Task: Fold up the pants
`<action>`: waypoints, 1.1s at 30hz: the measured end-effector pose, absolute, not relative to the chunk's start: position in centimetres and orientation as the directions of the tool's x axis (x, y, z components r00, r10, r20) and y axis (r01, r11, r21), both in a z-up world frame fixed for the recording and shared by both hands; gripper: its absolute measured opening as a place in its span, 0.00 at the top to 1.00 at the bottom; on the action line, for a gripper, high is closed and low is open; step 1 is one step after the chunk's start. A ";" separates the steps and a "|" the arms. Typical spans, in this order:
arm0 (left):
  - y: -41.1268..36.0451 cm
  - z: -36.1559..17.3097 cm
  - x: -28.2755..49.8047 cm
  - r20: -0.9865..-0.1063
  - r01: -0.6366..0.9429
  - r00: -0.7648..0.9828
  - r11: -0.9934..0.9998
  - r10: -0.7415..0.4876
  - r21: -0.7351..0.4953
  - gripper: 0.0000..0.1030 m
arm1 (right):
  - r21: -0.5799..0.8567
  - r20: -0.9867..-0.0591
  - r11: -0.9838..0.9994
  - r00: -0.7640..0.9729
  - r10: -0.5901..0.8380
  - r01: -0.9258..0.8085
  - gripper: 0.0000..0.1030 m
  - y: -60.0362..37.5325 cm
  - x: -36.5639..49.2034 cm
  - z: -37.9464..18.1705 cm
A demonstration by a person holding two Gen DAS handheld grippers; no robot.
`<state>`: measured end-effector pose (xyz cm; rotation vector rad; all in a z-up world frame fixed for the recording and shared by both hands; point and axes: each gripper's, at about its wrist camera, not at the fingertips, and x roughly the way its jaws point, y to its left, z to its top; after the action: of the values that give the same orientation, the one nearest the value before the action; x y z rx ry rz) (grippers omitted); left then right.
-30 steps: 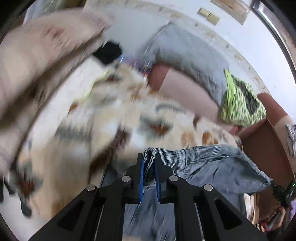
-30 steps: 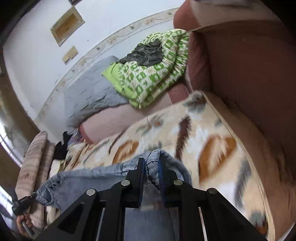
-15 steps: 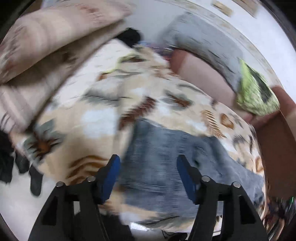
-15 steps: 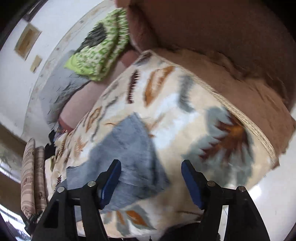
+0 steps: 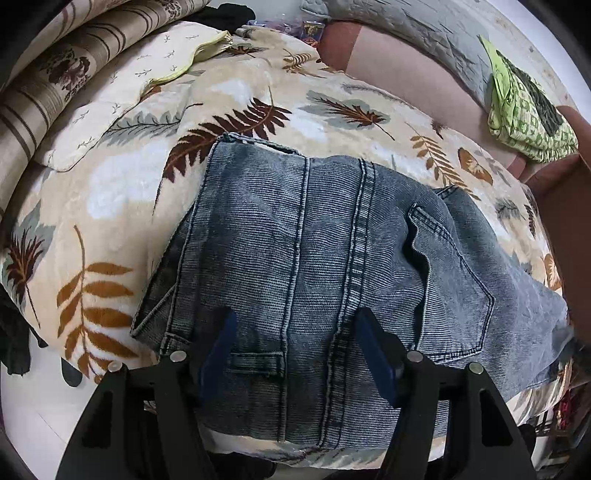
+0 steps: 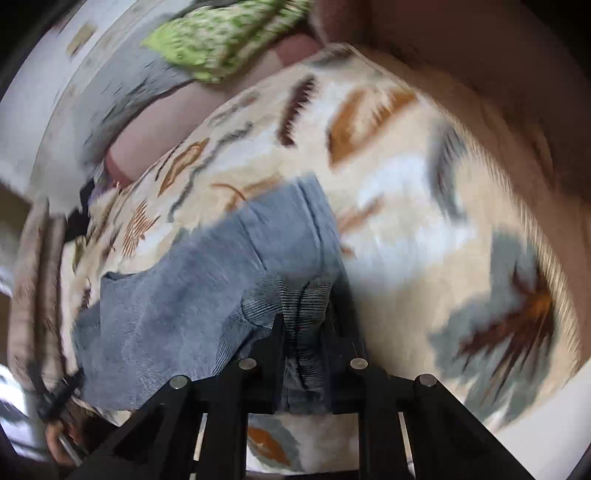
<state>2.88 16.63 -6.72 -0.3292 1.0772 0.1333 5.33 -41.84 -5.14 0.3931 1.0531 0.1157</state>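
Observation:
The blue denim pants [image 5: 314, 236] lie folded on the leaf-patterned blanket [image 5: 122, 184], back pocket up, their near edge hanging over the blanket's front edge. My left gripper [image 5: 299, 354] is open, hovering just above the near part of the pants, with blue pads on either side of the centre seam. In the right wrist view the pants [image 6: 192, 295] spread to the left, blurred by motion. My right gripper [image 6: 304, 325] is shut on a bunched edge of the denim at the pants' right end.
A green patterned cloth [image 5: 528, 107] and a grey quilt [image 5: 406, 26] lie on the pink sofa back. Striped cushions [image 5: 48, 74] and a cream pillow [image 5: 122, 88] sit at the left. A brown armrest [image 6: 480, 55] rises to the right. White floor lies below the blanket's edge.
Both grippers let go of the pants and drew back open. Since then my right gripper has moved in and shut on the denim edge; the left stays open above the pants.

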 end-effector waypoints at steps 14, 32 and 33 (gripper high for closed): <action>16.7 -7.4 3.2 -0.881 -0.216 0.468 0.958 -0.069 -0.190 0.31 | 0.201 -0.876 0.979 0.452 0.169 0.021 0.76 -43.3 -0.3 -8.3; 16.6 -7.6 3.3 -0.879 -0.211 0.472 0.960 -0.065 -0.184 0.27 | 0.498 -0.795 0.852 0.478 0.374 0.162 0.23 -47.3 1.2 -9.5; 16.6 -7.6 3.3 -0.879 -0.209 0.472 0.961 -0.065 -0.183 0.26 | 0.494 -0.792 0.857 0.483 0.373 0.148 0.23 -47.2 1.0 -9.4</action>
<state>3.30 16.61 -7.61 -0.2816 1.0796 0.0892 1.01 -47.22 -9.41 0.5502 1.0719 0.1458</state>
